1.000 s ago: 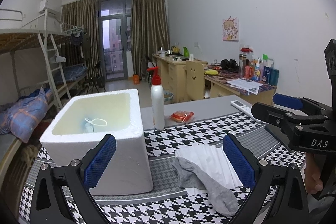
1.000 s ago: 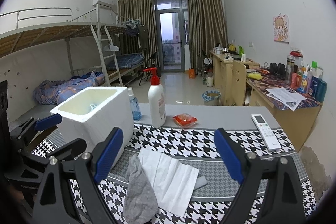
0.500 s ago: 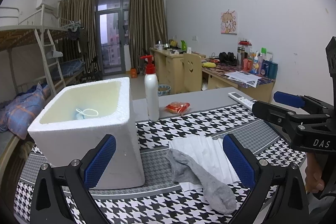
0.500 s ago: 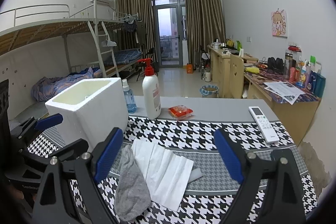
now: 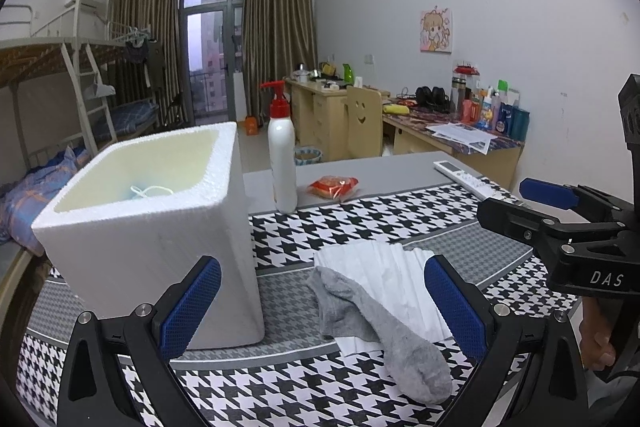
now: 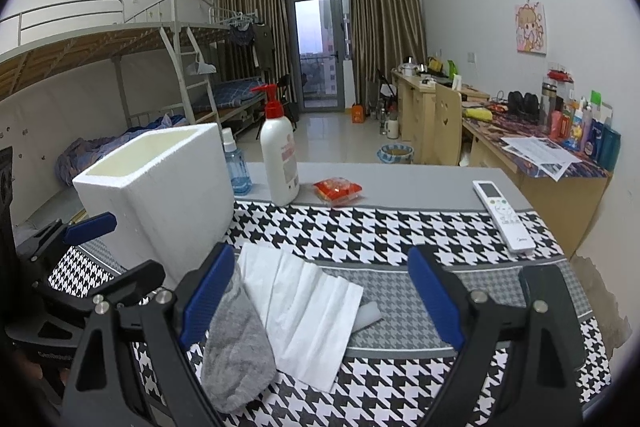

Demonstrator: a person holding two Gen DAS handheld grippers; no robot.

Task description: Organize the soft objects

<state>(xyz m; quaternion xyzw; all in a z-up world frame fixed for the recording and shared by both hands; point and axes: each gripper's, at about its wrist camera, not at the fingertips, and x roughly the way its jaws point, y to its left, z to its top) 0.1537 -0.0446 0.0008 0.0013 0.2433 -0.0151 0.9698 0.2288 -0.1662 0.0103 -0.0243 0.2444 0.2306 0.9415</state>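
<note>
Grey sock (image 5: 376, 327) and white folded cloth (image 5: 384, 279) are your targets, and both lie flat on the houndstooth table cover (image 5: 360, 223), the sock draped across the cloth's near edge. Your left gripper (image 5: 320, 311) has its blue pads spread wide and pinches nothing; the sock lies just ahead of it and below, between the two fingers. Your right gripper (image 6: 320, 299) is spread just as wide and also empty, with the cloth straight ahead of it and the sock by its left finger.

Because the sock overlaps the cloth, a deep bite from either claw is likely to catch both layers, and the pair would drag together or part halfway through the lift. A shallow bite on limp knit may slip free instead.

Both claws point at the same small pile, close beside each other; if you bring them in together the fingers may knock.

The white foam box (image 5: 160, 219) stands to the left of your left claw, nearly against its left finger. It looks light, so a bump while swinging across could shove or tip it. Just beyond the box stands the tall pump bottle (image 5: 282, 163), upright and narrow; a pushed box or a trailing sock could topple it.
</note>
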